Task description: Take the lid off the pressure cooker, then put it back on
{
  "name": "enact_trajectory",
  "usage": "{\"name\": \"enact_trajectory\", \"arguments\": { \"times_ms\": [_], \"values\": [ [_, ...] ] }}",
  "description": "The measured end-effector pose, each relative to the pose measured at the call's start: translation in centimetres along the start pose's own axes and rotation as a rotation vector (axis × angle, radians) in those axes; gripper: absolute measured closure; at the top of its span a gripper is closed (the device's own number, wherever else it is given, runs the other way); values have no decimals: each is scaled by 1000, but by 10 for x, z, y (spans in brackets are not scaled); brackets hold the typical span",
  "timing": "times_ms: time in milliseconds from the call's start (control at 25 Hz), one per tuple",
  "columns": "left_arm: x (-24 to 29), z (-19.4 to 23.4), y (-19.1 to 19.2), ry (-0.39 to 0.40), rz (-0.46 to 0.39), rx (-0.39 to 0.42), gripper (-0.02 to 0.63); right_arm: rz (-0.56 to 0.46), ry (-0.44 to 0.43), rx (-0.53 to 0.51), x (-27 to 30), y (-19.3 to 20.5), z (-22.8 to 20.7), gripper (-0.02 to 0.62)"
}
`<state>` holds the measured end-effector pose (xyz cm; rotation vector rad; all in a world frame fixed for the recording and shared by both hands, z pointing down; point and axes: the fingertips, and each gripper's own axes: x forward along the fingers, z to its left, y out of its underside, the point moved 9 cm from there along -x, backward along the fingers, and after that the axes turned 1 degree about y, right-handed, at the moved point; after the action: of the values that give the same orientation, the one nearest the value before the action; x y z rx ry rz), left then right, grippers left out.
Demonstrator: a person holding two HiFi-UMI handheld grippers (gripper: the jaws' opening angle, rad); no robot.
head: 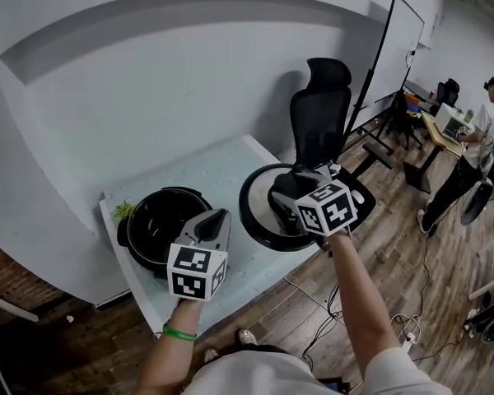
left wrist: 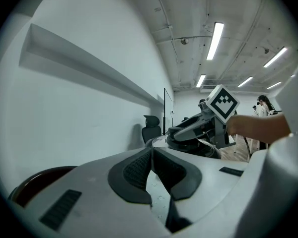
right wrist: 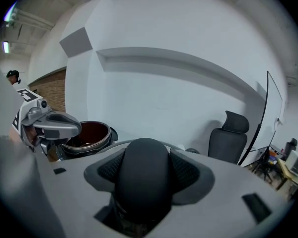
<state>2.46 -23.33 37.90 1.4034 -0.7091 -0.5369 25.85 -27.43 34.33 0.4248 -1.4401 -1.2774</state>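
Office: desks [head: 441,130], swivel chair [head: 321,113].

My left tool [head: 218,216] hovers over the near half of the desk [head: 230,167], tipped forward and slightly down. Its jaws are closed tip to tip with nothing between them. My left forearm [head: 169,360] runs up from below the desk's near edge, with a green band [head: 179,332] at the wrist. My right tool [head: 286,194] hangs past the desk's right edge, its pads [right wrist: 109,170] clamped on the black lid handle [right wrist: 144,177]. My right forearm [head: 358,290] stretches out long behind it.
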Motion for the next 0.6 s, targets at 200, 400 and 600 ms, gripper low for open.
{"name": "enact_trajectory", "arguments": {
  "times_ms": [200, 400, 600],
  "values": [
    [5, -6, 10, -23, 3, -4, 583, -6, -14, -18, 17, 26, 6, 321],
    [7, -11, 17, -42, -18, 31, 583, -15, -23, -9, 39, 56, 19, 322],
    [9, -18, 18, -54, -34, 31, 583, -19, -31, 23, 52, 84, 28, 322]
  ]
}}
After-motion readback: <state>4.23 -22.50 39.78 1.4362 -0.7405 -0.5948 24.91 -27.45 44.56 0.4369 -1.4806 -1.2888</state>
